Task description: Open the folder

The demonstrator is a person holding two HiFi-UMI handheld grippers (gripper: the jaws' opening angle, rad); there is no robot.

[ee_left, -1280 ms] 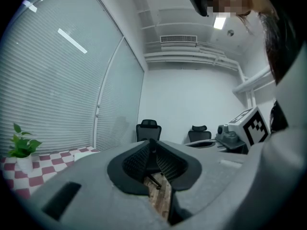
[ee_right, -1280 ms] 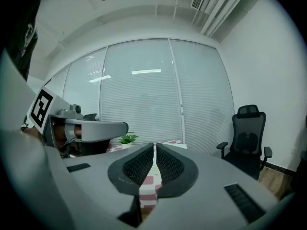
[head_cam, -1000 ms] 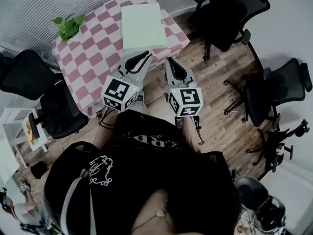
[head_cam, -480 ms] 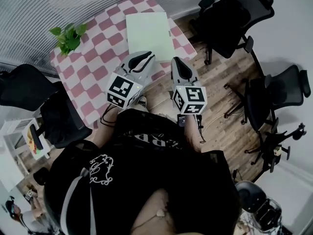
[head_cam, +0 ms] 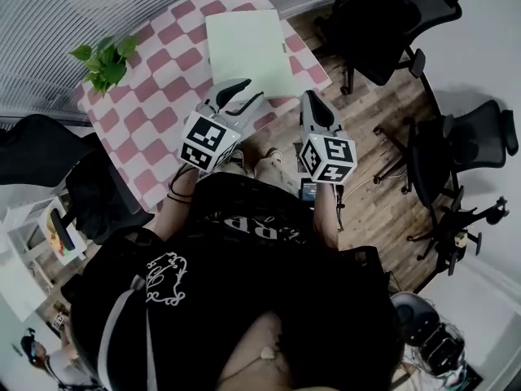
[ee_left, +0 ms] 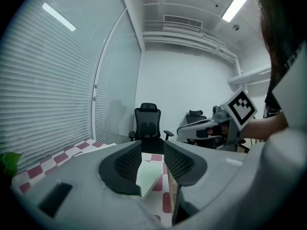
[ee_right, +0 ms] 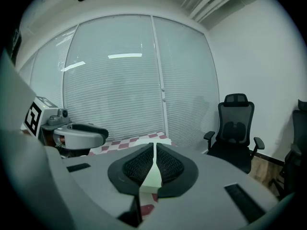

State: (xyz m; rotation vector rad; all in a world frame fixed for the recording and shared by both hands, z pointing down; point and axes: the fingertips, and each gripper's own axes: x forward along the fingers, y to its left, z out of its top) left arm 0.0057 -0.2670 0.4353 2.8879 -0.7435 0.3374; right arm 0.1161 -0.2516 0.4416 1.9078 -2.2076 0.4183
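Observation:
A pale green folder (head_cam: 248,49) lies shut and flat on the pink-checked table (head_cam: 155,80), near its right end. My left gripper (head_cam: 251,90) hovers just short of the folder's near edge. Its jaws have just been opening and now stand open with nothing between them. In the left gripper view the folder (ee_left: 148,175) shows beyond the parted fingers of the left gripper (ee_left: 152,150). My right gripper (head_cam: 310,98) hangs off the table's near right corner, shut and empty. Past the closed tips of the right gripper (ee_right: 154,145), the folder (ee_right: 152,178) shows.
A potted plant (head_cam: 102,59) stands at the table's far left. Black office chairs stand beyond the table's right end (head_cam: 391,23), at the right (head_cam: 464,149) and at the left (head_cam: 49,145). A blinds-covered window runs behind the table. The floor is wood.
Both grippers have moved forward and down toward the table's near edge. The left gripper's jaws, shut before, now stand apart. The right gripper stays shut.

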